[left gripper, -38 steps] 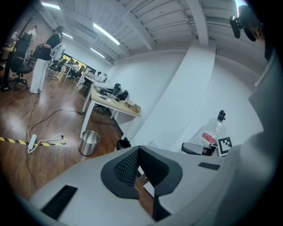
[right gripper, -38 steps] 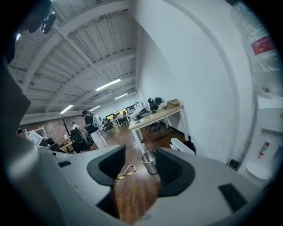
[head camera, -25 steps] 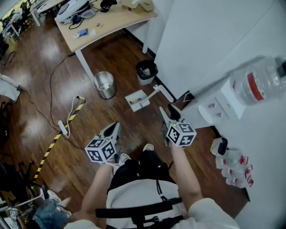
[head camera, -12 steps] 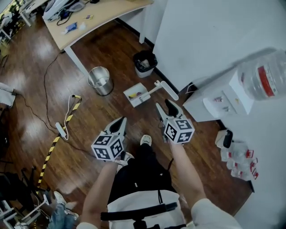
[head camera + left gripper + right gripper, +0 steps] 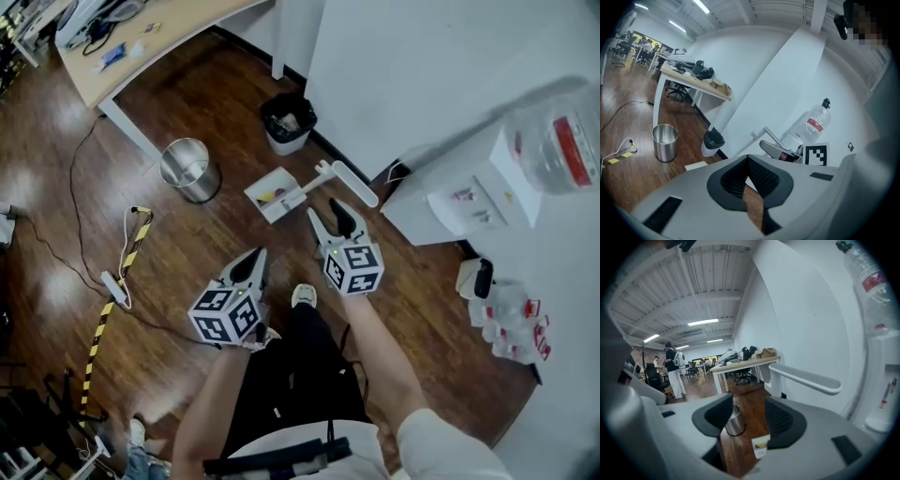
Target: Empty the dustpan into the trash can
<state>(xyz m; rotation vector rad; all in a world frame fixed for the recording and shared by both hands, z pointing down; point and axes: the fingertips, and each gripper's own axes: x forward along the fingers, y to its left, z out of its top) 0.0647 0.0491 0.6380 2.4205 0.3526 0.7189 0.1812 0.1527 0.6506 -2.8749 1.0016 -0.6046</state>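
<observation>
**— What's different from a second ago?**
— Both my grippers have sunk toward the floor (image 5: 187, 253) and closed in on the dustpan (image 5: 281, 187). My right gripper (image 5: 330, 218) now sits just on the near side of its long white handle (image 5: 354, 185), not touching it.

**— Anything held?**
— No. The right jaws stand about half apart, with only floor showing between them. The left gripper (image 5: 255, 262) has its tips together on nothing and hangs nearer me, to the left.

**— Where's the dustpan?**
— On the wood floor beside the white wall (image 5: 403, 84), where it was, with a few scraps (image 5: 268, 197) in it. The handle runs off to the right.

**— And the trash can?**
— Two candidates. A steel bin (image 5: 190, 170) stands to the left of the dustpan, and a black-lined bin (image 5: 288, 122) is farther off against the wall.

**— So where does that leave the job?**
— At the reach, I judge. Nothing is lifted or tipped yet. The right jaws need to get round that handle first.
</observation>
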